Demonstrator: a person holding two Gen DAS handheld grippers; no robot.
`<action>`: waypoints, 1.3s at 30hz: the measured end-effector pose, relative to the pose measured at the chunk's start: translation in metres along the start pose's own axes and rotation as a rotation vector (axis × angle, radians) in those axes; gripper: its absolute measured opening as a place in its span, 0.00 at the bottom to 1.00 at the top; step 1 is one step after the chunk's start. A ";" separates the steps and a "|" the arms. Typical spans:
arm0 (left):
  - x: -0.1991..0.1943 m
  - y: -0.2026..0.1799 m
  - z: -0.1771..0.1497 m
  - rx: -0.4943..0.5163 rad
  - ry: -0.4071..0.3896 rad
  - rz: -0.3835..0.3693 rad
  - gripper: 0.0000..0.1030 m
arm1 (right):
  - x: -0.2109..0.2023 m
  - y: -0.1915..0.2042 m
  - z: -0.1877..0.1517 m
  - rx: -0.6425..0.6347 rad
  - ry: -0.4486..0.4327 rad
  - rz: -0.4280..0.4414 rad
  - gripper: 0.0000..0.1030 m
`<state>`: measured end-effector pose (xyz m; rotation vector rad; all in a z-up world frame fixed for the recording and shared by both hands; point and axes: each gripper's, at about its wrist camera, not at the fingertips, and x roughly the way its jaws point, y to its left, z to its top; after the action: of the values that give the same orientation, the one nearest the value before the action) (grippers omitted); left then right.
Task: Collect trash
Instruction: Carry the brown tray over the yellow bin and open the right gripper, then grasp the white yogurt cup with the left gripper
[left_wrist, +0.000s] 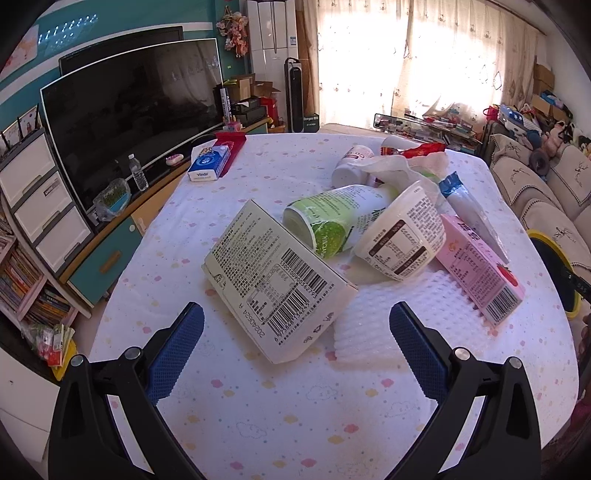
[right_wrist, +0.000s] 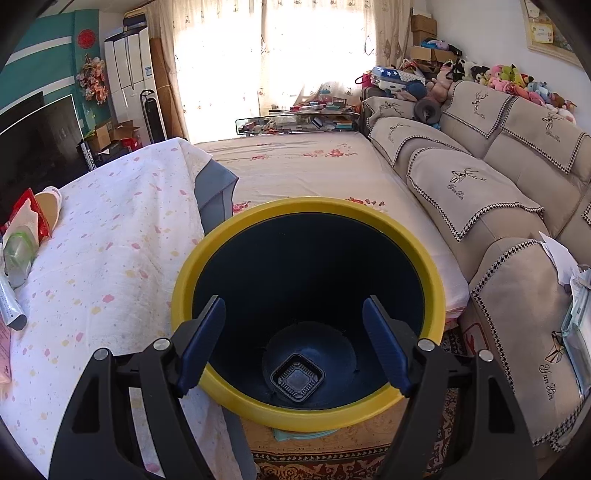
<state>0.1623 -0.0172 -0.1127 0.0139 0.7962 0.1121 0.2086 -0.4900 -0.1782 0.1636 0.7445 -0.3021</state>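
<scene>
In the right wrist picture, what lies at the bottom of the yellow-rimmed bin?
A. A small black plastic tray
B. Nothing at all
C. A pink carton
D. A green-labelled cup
A: looking down into the yellow-rimmed bin, a small black plastic tray sits on its dark floor, below the open right gripper; the pink carton and green-labelled cup lie on the table.

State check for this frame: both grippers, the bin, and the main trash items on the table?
Left gripper: open, empty.
Right gripper: open, empty, above the bin.
Bin: upright, holds one black tray.
White carton: lying on the table.
Green cup: on its side.
Pink carton: lying flat.
</scene>
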 end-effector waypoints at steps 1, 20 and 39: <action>0.003 0.000 0.002 0.001 0.000 0.002 0.96 | -0.001 0.002 0.000 -0.003 0.000 0.002 0.71; 0.035 -0.080 0.060 0.345 -0.033 -0.264 0.96 | -0.001 0.006 -0.001 -0.006 0.017 0.017 0.71; 0.065 -0.099 0.057 0.450 0.035 -0.241 0.61 | 0.017 0.007 -0.003 0.003 0.056 0.034 0.71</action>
<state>0.2576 -0.1072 -0.1244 0.3412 0.8386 -0.2966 0.2204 -0.4859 -0.1919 0.1884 0.7960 -0.2673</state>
